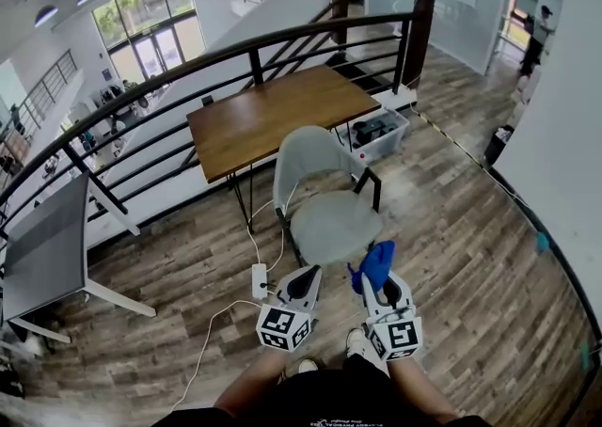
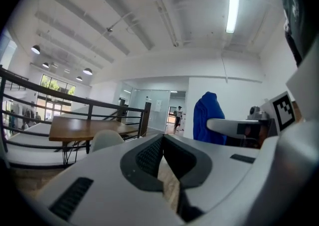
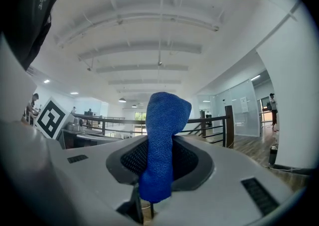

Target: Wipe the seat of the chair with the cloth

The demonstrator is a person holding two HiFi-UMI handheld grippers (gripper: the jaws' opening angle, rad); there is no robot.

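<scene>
Clamping blue knit cloth (image 1: 377,263) in right gripper (image 1: 381,286), left gripper (image 1: 303,279) closed empty; could lose it rubbing grey plastic chair seat (image 1: 334,220) at twelve o'clock.

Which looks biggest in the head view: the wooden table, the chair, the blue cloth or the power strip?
1. wooden table
2. chair
3. blue cloth, though it is held nearer the camera
4. power strip

Coarse-knit matt fabric for cloth (image 3: 160,140); smooth matt moulded plastic for chair seat (image 1: 334,223); satin wood grain on worktop (image 1: 273,115); wood-plank floor (image 1: 451,228); dark metal railing (image 1: 255,66).
</scene>
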